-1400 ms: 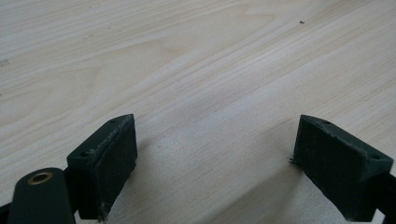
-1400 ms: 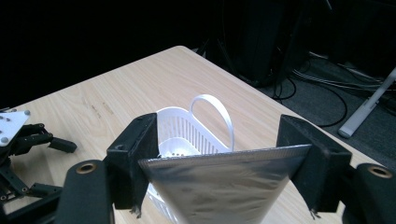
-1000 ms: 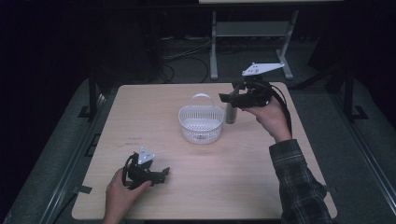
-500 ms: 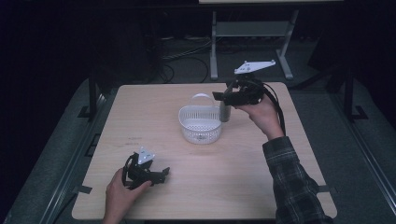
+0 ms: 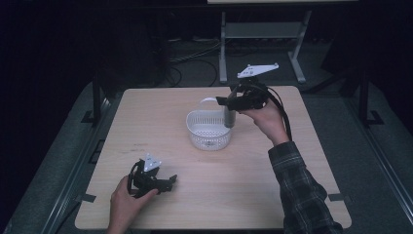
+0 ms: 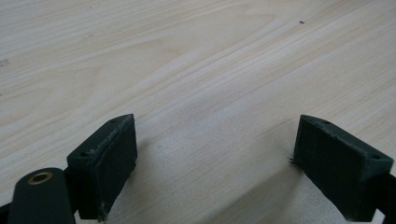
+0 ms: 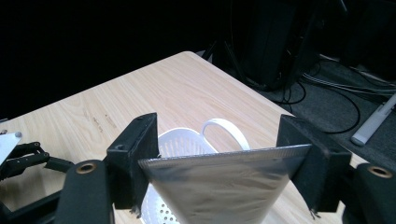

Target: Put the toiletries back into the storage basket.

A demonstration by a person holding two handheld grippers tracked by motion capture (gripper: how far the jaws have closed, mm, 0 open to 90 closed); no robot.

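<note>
We see the right gripper in the upper centre-right of the high view, held above the table at the right rim of the white basket. Its jaws are clamped on a silver pouch that hangs down from them, its lower end over or just inside the basket's right edge; we cannot tell whether it touches the rim. In the right gripper view the pouch spans the gap between both pads, its flat sealed top edge running level from one to the other, narrowing toward the bottom of the frame. Behind it we see the perforated basket and its looped handle, and at the far left edge the other gripper lying on the wood. The left gripper sits at the lower left of the high view, resting on the table in the person's left hand, well apart from the basket. In the left gripper view its jaws stand wide with bare wood grain between them and nothing held.
</note>
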